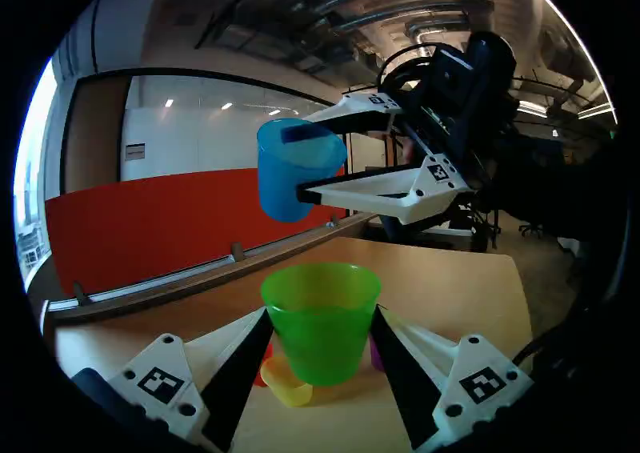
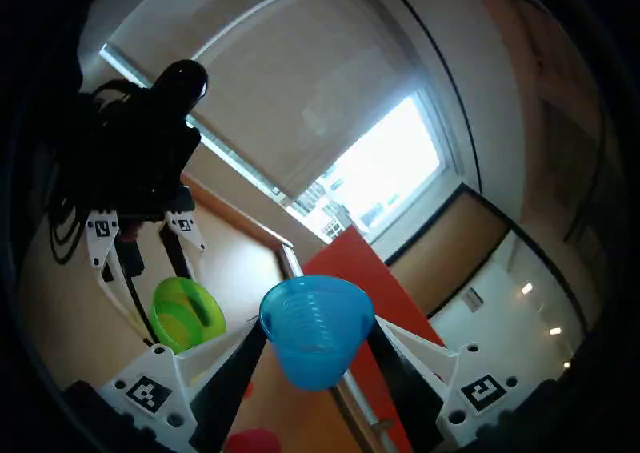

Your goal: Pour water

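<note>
Clamping the blue cup [image 2: 316, 341], the right gripper [image 2: 318, 323] jaws are hovering near the green cup [image 1: 322, 329] clamped in the left gripper [image 1: 322, 315] jaws, needing alignment, then tipping.

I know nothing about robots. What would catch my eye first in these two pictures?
A bright blue cup is held high in the air, pinched by the right hand-held gripper reaching in from the right. Just below it in the foreground, a green cup is clamped in the left hand-held gripper. A small yellow cup peeks out beneath on the wooden table.

White claw [image 1: 322, 312], black fingers [image 1: 240, 365], square markers [image 1: 162, 383]
</note>
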